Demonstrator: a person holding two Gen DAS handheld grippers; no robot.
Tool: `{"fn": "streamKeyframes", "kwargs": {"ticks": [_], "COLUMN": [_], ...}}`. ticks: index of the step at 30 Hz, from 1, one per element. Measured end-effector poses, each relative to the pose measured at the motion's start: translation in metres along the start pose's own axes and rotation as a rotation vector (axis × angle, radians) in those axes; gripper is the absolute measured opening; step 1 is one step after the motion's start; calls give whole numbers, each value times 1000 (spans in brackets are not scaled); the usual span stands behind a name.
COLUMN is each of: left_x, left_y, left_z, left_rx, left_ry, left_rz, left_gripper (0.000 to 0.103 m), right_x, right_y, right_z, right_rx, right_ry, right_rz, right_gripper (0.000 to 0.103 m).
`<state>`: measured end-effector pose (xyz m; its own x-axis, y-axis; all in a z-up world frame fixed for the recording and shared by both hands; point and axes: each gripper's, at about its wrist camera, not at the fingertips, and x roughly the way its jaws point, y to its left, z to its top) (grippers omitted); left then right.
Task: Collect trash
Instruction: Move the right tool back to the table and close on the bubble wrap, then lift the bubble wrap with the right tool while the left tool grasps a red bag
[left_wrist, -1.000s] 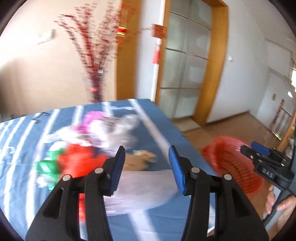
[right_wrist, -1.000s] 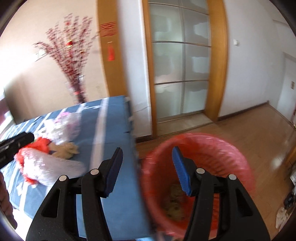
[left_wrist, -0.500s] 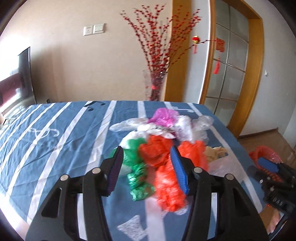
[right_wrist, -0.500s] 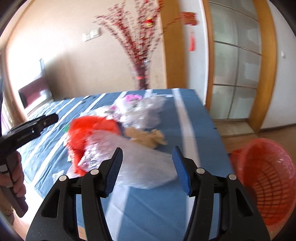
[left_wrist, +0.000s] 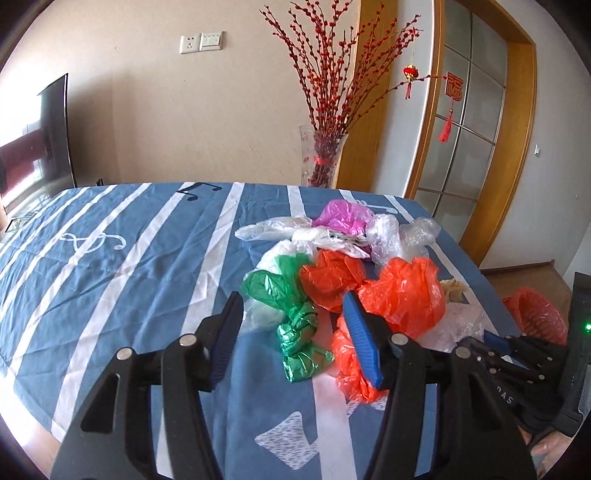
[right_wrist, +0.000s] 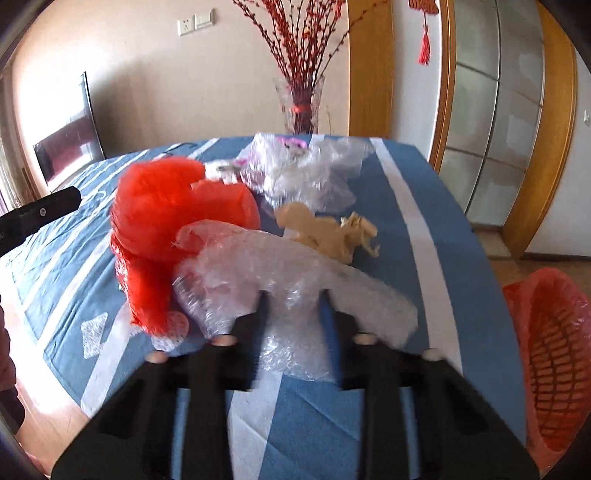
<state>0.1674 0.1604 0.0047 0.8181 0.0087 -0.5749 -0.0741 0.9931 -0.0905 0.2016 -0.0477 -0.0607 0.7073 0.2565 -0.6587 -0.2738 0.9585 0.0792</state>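
A heap of crumpled plastic bags lies on the blue striped tablecloth (left_wrist: 129, 258). My left gripper (left_wrist: 291, 299) hovers just before the green bag (left_wrist: 275, 291). Its jaws are opening and the blue pads touch nothing. Orange bags (left_wrist: 402, 295) lie to its right, with pink (left_wrist: 340, 218) and clear bags (left_wrist: 391, 236) behind. My right gripper (right_wrist: 294, 299) is blurred and shut on a sheet of bubble wrap (right_wrist: 258, 266), beside a red bag (right_wrist: 177, 214) and beige crumpled paper (right_wrist: 332, 236). A red mesh basket (right_wrist: 554, 332) lined with a red bag stands on the floor past the table's right edge.
A glass vase of red branches (left_wrist: 321, 158) stands behind the table's far edge. A dark screen (left_wrist: 48, 140) is at the left wall, and a wooden-framed glass door (left_wrist: 480, 147) at the right. The right gripper (left_wrist: 495, 341) reaches in at the left wrist view's lower right.
Both views have swung from the basket and door round to the heap on the table. The right jaws, wide apart before, have closed on the bubble wrap. The left gripper has drawn nearer the green bag.
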Motion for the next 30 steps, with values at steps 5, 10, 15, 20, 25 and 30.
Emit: {"fn": "streamKeyframes", "kwargs": {"ticks": [5, 10, 15, 20, 25, 30], "left_x": [4, 6, 6, 10, 6, 7], "left_y": [-7, -19, -40, -64, -77, -89], "left_z": [-3, -5, -8, -9, -11, -12], "left_rx": [7, 12, 40, 88, 90, 150], "left_ry": [14, 27, 31, 36, 20, 12], "left_rz": [-23, -64, -108, -124, -166, -102], "left_gripper": [56, 56, 60, 61, 62, 64], "right_x": [-26, -49, -62, -62, -64, -65], "right_y": [-13, -36, -61, -76, -81, -89], "right_z": [3, 14, 18, 14, 7, 3], "right_rx": [27, 69, 120, 161, 157, 167], "right_ry": [-53, -113, -146, -137, -121, -116], "right_rz": [3, -26, -80, -94, -109, -114], "right_gripper": [14, 14, 13, 13, 13, 13]}}
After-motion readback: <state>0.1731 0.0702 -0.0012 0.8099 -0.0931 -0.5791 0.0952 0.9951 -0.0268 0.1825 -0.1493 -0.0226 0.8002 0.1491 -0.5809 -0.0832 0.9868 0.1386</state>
